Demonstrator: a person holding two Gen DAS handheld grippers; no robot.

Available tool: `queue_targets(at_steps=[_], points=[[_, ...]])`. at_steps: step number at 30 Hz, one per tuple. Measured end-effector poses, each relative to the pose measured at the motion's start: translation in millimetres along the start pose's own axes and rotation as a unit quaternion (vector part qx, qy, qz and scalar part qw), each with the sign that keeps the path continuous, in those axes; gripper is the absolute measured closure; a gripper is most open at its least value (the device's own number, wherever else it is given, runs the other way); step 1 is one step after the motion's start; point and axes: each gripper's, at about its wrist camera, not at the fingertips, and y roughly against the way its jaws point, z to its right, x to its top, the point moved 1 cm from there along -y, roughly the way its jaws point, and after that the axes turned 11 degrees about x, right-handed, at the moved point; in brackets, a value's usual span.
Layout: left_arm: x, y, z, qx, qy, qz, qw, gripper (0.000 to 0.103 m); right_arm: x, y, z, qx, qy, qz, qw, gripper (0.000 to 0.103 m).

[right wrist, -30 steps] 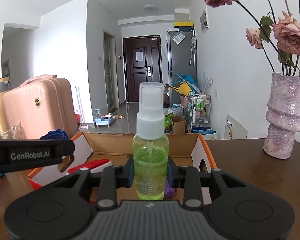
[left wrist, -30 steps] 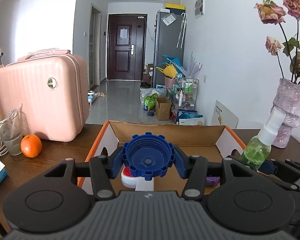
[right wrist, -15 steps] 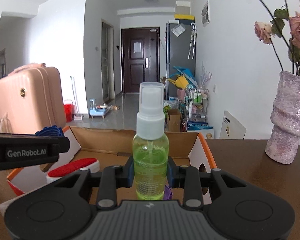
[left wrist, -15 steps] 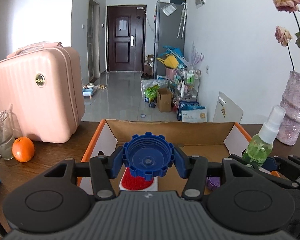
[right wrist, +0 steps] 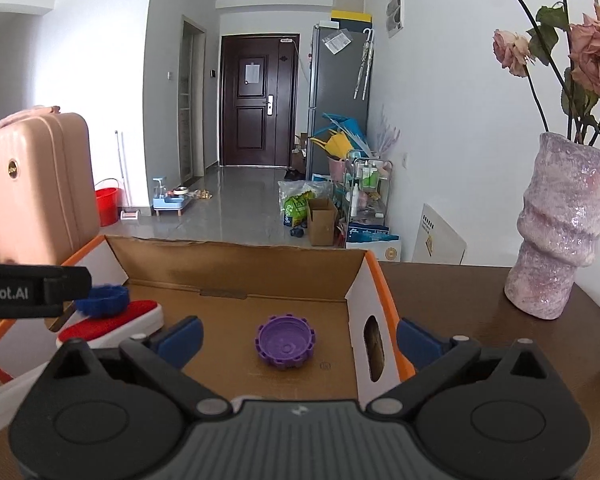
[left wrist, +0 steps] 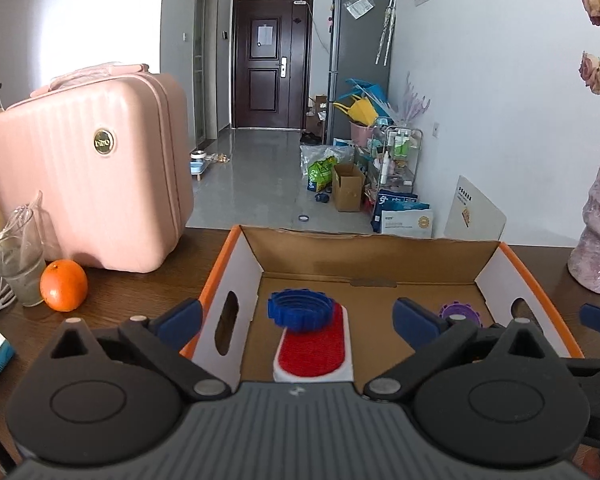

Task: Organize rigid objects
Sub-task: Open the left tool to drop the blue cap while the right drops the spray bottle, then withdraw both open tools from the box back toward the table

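An open cardboard box (left wrist: pixel 376 252) with orange edges stands on the dark wooden table. Inside, a blue ribbed cap (left wrist: pixel 299 310) rests on a red and white brush (left wrist: pixel 314 350), and a purple cap (left wrist: pixel 459 313) lies to the right. My left gripper (left wrist: pixel 298 320) is open and empty above the box's near left part. In the right wrist view the box (right wrist: pixel 240 258) holds the purple cap (right wrist: pixel 285 341), the blue cap (right wrist: pixel 102 301) and the brush (right wrist: pixel 112 324). My right gripper (right wrist: pixel 298 334) is open and empty. The green spray bottle is out of sight.
A pink suitcase (left wrist: pixel 88 168), an orange (left wrist: pixel 63 285) and a glass (left wrist: pixel 18 264) stand left of the box. A pink vase (right wrist: pixel 556 224) with dried roses stands at the right. The left gripper's body (right wrist: pixel 24 290) crosses the right wrist view's left edge.
Both grippers opened. The blue cap left the left gripper and now lies on the brush in the box. The spray bottle left the right gripper and is no longer visible.
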Motion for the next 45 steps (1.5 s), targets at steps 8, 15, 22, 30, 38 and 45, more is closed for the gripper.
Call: queue_targets(at_steps=[8, 15, 22, 30, 38, 45], points=[[2, 3, -2, 0.006, 0.002, 0.004, 1.0000, 0.000, 2, 10, -5, 0.007, 0.007, 0.014, 1.000, 0.000], [0, 12, -7, 0.012, 0.001, 0.013, 0.9998, 0.000, 3, 20, -8, 0.011, 0.010, 0.027, 1.000, 0.000], [-4, 24, -18, 0.013, 0.004, 0.020, 0.9997, 0.000, -1, 39, -13, 0.019, 0.017, 0.042, 0.999, 0.000], [-15, 45, -30, 0.012, 0.005, 0.032, 0.9994, 0.000, -8, 63, -17, 0.024, 0.021, 0.055, 0.998, 0.000], [-30, 70, -43, 0.007, 0.009, 0.047, 0.9989, 0.000, -21, 89, -23, 0.031, 0.025, 0.068, 0.997, 0.000], [-46, 93, -55, 0.005, 0.013, 0.060, 0.9981, 0.000, -35, 115, -25, 0.039, 0.027, 0.077, 0.996, 0.000]])
